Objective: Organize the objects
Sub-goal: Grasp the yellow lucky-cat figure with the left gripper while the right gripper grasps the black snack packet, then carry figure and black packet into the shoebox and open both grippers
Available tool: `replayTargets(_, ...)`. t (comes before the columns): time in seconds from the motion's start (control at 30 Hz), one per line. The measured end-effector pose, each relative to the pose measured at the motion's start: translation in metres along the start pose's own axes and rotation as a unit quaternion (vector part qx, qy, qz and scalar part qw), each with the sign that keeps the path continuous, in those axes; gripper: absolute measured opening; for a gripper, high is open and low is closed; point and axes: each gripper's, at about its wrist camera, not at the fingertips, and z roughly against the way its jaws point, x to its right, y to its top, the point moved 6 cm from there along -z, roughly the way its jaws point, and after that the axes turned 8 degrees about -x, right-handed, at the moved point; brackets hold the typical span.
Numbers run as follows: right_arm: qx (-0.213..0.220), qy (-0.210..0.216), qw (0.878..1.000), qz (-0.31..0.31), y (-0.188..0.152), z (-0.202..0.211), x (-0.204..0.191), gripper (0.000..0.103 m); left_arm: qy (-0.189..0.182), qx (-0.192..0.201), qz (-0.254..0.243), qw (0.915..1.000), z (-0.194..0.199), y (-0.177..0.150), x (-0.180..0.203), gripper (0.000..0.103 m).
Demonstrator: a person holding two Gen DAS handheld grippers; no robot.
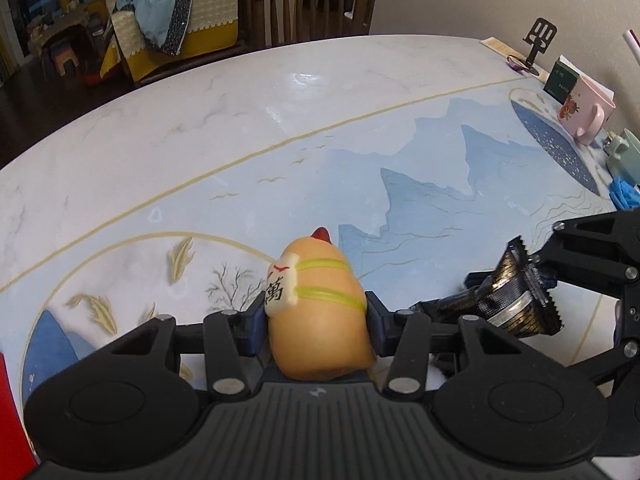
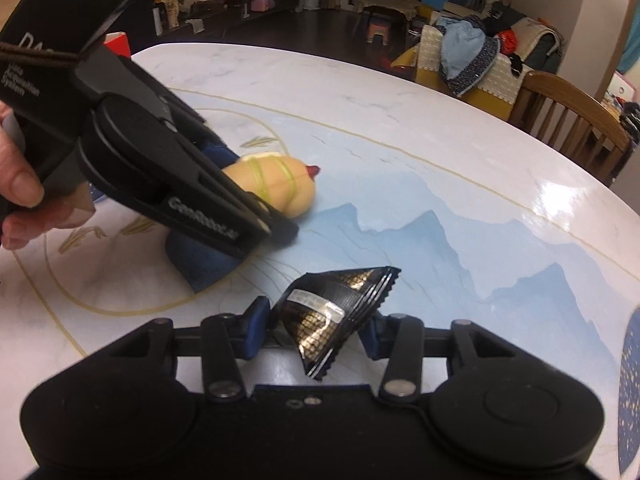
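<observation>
Peach-coloured and smooth, the rounded ceramic figurine (image 1: 320,320) with two yellow-green bands, a white tag bearing a black character and a small red tip is my landmark; it lies on its side on the marble-look surface (image 1: 200,140) painted with blue mountains. My left gripper (image 1: 317,326) has its jaws pinching the figurine, one blue pad pressed on each flank, with the red tip pointing away from me. A hand (image 2: 20,184) grips that gripper's black handle, seen at the left edge of the right wrist view.

Just to the right of the figurine, near it but not touching, my right gripper (image 2: 316,334) has its jaws pinching a black and gold foil sachet (image 2: 336,316) with crimped, saw-toothed edges and a small white label. The sachet stands up on edge between the pads, fanning out wider towards its far end.

Well beyond the figurine, at the far right rim of the surface, stand a pink mug (image 1: 586,114) with a flower print, a dark green box (image 1: 562,80), a pale green cup (image 1: 626,156) and a black phone stand (image 1: 538,44). Past the far edge of the surface sits a wooden chair (image 1: 308,4).
</observation>
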Motion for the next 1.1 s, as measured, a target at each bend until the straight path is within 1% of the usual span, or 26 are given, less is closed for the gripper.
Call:
replayTargets(0.23, -0.001, -0.002, 1.0, -0.024, -0.01, 0.021, 0.001, 0.044, 0.005, 0.006, 0.016, 0.9998, 0.025, -0.012, -0.002, 0.046)
replayTargets(0.47, 0.016, -0.004, 1.0, -0.026, -0.011, 0.06, -0.017, 0.044, 0.0, 0.015, 0.021, 0.9997, 0.068, -0.033, 0.002, 0.046)
replayTargets(0.67, 0.035, -0.005, 0.999, -0.02, -0.008, 0.097, -0.043, 0.044, -0.007, 0.022, 0.024, 0.9994, 0.11, -0.058, 0.006, 0.046)
replayTargets(0.83, 0.044, -0.002, 0.999, -0.013, -0.003, 0.121, -0.069, 0.044, -0.007, 0.028, 0.032, 0.9991, 0.143, -0.083, 0.001, 0.046)
replayTargets(0.97, 0.049, 0.001, 0.999, -0.011, 0.005, 0.135, -0.092, 0.044, 0.0, 0.035, 0.04, 0.9986, 0.168, -0.103, -0.01, 0.046)
replayTargets(1.1, 0.054, 0.005, 0.999, -0.002, 0.017, 0.145, -0.12, 0.044, 0.003, 0.043, 0.057, 0.9974, 0.19, -0.125, -0.03, 0.046)
